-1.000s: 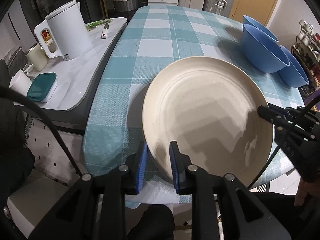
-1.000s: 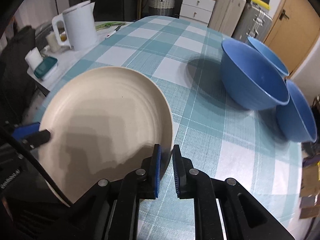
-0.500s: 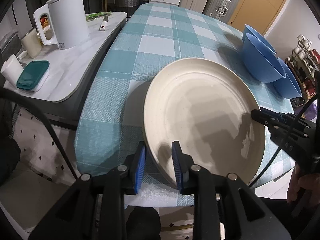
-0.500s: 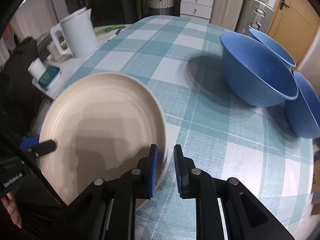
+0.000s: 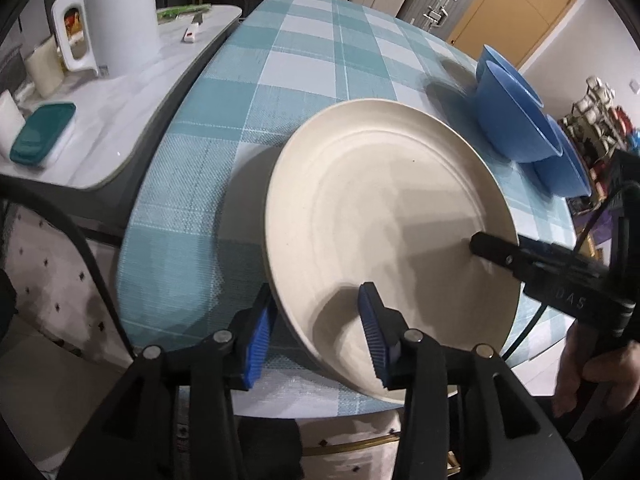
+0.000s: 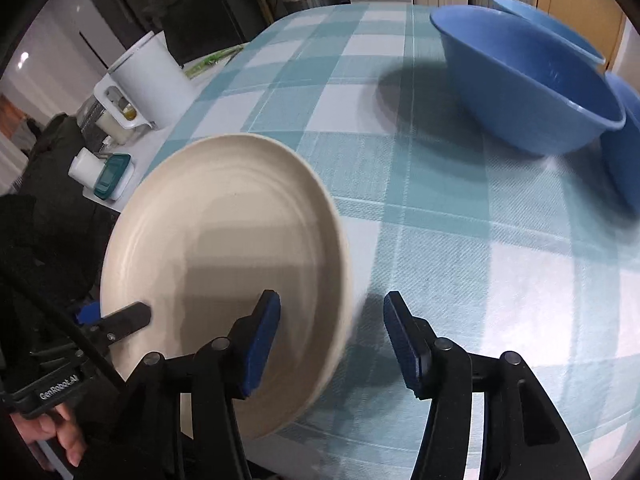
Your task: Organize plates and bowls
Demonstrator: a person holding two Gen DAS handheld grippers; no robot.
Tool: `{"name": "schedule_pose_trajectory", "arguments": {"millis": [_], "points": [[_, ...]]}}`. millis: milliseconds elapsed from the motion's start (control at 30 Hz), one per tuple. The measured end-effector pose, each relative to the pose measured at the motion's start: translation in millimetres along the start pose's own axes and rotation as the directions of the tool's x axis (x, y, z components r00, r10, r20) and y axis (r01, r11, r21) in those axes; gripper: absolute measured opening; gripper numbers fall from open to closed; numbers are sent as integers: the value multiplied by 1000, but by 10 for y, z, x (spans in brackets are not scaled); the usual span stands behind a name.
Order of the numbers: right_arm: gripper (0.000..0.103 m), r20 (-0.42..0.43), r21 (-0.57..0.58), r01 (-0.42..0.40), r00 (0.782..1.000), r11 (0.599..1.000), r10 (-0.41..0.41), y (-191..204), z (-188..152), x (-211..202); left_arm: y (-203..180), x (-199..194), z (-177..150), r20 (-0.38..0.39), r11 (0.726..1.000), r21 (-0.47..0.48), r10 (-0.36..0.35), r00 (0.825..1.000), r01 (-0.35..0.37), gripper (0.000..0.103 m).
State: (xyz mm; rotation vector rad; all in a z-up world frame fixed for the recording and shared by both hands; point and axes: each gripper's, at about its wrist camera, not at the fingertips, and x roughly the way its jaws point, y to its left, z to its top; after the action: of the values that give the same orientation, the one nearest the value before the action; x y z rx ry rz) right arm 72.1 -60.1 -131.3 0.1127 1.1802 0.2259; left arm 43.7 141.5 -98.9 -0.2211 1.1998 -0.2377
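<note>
A large cream plate (image 5: 392, 220) (image 6: 224, 240) lies at the near edge of the teal checked table (image 5: 320, 60); I cannot tell whether it rests flat. My left gripper (image 5: 316, 332) straddles its near-left rim; the jaws are opening and the blue pads (image 5: 260, 332) stand off the rim. Across the plate, my right gripper (image 6: 332, 344) straddles the opposite rim, jaws also opening, with a gap on both sides. Its black finger (image 5: 492, 248) shows over the plate's right side. Three blue bowls (image 5: 516, 120) (image 6: 528, 80) stand together at the far right.
A white kettle (image 5: 120, 20), a teal-lidded box (image 5: 44, 136) and small jars sit on a grey side counter (image 5: 120, 120) left of the table. A person's hand (image 5: 592, 380) holds the right gripper's handle. Drawers and a door stand behind the table.
Both grippers were shut on the plate's rim; their jaws have since spread apart on either side of it. The plate has sunk slightly toward the table's near edge.
</note>
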Motion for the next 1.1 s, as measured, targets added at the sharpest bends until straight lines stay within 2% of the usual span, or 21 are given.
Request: {"name": "schedule_pose_trajectory", "arguments": {"millis": [100, 167, 333, 567, 967, 1100], "points": [[55, -9, -8, -36, 999, 999, 36, 78, -19, 12, 32, 16, -1, -8, 999, -34, -35, 999, 34, 42], [55, -8, -6, -15, 1000, 1000, 15, 113, -24, 16, 13, 16, -8, -7, 999, -29, -31, 999, 31, 43], [55, 3, 80, -54, 999, 995, 54, 29, 16, 13, -17, 31, 12, -7, 999, -36, -21, 1000, 21, 45], [55, 21, 68, -13, 1000, 998, 12, 94, 138, 65, -5, 87, 135, 8, 999, -52, -13, 1000, 13, 46], [55, 19, 19, -44, 999, 999, 44, 226, 234, 199, 142, 81, 238, 50, 995, -84, 52, 997, -48, 49], [55, 52, 9, -9, 999, 1000, 9, 148, 183, 80, 125, 49, 230, 62, 995, -63, 82, 995, -78, 46]]}}
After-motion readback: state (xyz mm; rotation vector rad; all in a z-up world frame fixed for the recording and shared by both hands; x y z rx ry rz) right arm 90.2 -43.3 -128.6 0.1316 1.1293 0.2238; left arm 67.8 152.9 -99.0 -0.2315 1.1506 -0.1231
